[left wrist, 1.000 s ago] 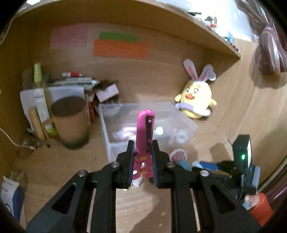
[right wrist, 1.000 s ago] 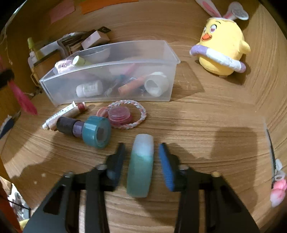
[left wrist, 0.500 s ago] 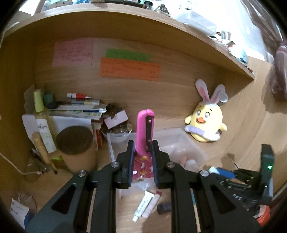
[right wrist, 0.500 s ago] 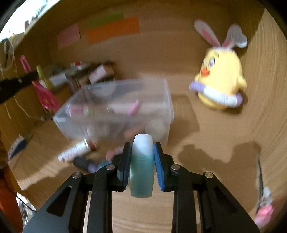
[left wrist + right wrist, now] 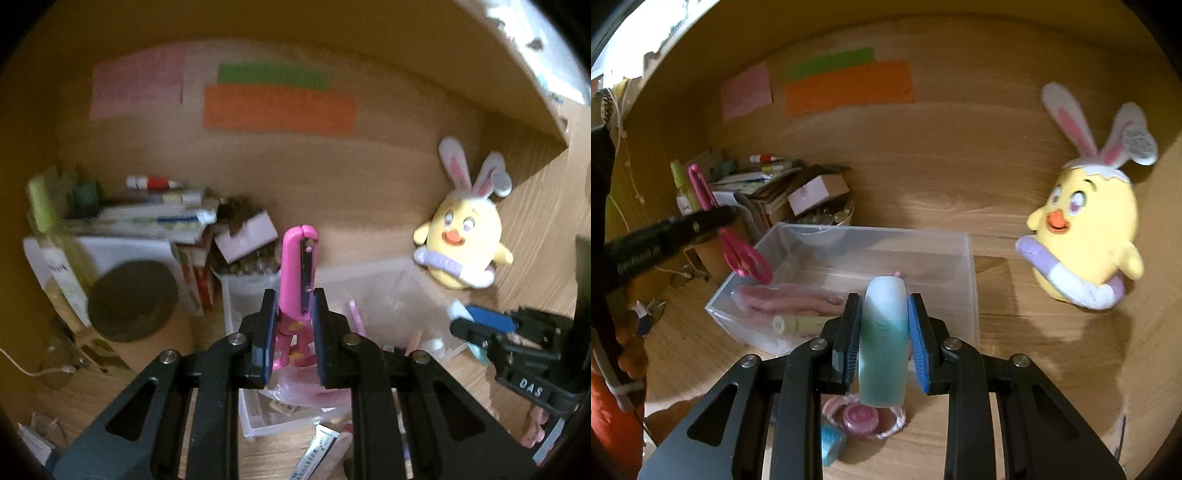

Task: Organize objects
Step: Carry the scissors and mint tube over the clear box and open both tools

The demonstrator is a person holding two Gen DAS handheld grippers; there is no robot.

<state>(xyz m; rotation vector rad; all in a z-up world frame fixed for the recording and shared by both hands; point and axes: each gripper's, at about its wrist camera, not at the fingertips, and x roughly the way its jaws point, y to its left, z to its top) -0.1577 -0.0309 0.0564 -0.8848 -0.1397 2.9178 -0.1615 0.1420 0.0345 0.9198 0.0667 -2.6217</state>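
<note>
Pink scissors [image 5: 297, 266] stand upright in my left gripper [image 5: 293, 325], which is shut on them near the handles, above the near end of the clear plastic bin [image 5: 388, 291]. My right gripper [image 5: 882, 339] is shut on a teal bottle [image 5: 884, 317] and holds it in the air just before the bin [image 5: 966, 266]. The right wrist view shows the left gripper [image 5: 716, 218] at the left with the scissors [image 5: 738, 254] over the bin's left corner. In the left wrist view, the right gripper [image 5: 476, 325] is at the right edge.
A yellow plush chick [image 5: 1082, 236] sits right of the bin. A brown round tub [image 5: 133, 299] and stacked boxes and tubes fill the back left. A pink jar [image 5: 862, 417] inside a hair tie, a teal cap [image 5: 831, 443] and a tube [image 5: 317, 450] lie in front of the bin.
My right gripper closed on the teal bottle and lifted it off the desk toward the bin. The left gripper carried the scissors closer over the bin.
</note>
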